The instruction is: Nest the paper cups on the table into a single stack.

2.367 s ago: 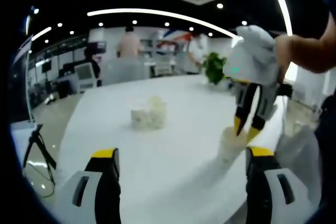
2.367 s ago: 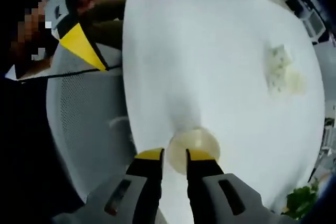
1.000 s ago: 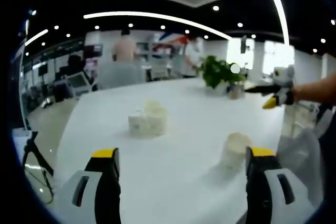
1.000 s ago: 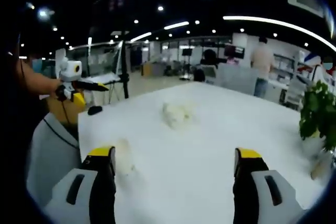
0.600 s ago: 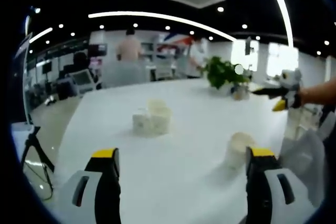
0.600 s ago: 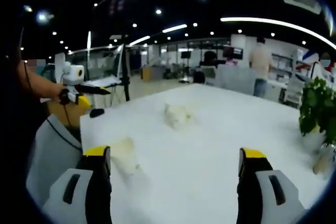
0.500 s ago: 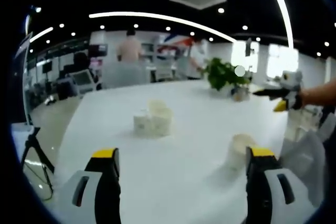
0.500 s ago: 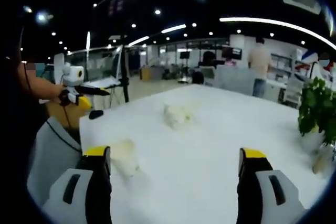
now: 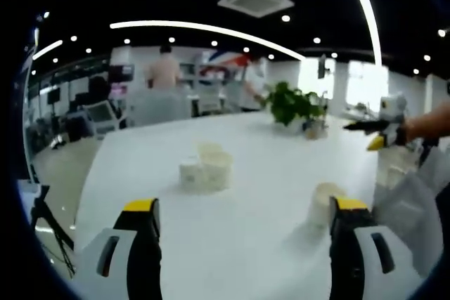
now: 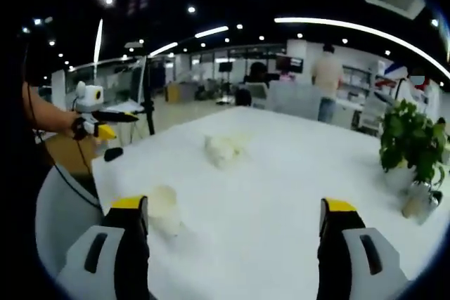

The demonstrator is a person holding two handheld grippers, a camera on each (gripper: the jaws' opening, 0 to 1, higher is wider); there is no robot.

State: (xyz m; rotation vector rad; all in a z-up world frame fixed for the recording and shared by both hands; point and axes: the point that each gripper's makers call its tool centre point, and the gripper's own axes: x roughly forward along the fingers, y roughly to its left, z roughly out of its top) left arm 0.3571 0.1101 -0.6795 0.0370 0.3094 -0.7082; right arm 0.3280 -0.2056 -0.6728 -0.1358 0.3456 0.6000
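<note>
A cluster of pale paper cups [image 9: 204, 171] sits in the middle of the white table [image 9: 253, 173]; in the right gripper view the same cluster [image 10: 223, 148] is farther off. A single paper cup [image 9: 322, 204] stands upright near the table's edge, just inside my left gripper's right jaw; in the right gripper view that cup [image 10: 165, 210] stands beside my right gripper's left jaw. My left gripper [image 9: 245, 210] is open and holds nothing. My right gripper [image 10: 233, 210] is open and empty too. The other gripper [image 9: 378, 131] appears at far right, and the left one [image 10: 98, 124] at far left.
A potted green plant [image 9: 294, 103] and a small glass vase [image 9: 311, 128] stand at the table's far side; the plant [image 10: 409, 142] is at right in the right gripper view. A dark mouse-like object [image 10: 113, 153] lies near the table's edge. A grey chair [image 10: 60, 209] and people stand behind.
My right gripper has let go of the single cup on the table, lifted away and opened wide. Both views have drifted slightly since; the cups stay where they were.
</note>
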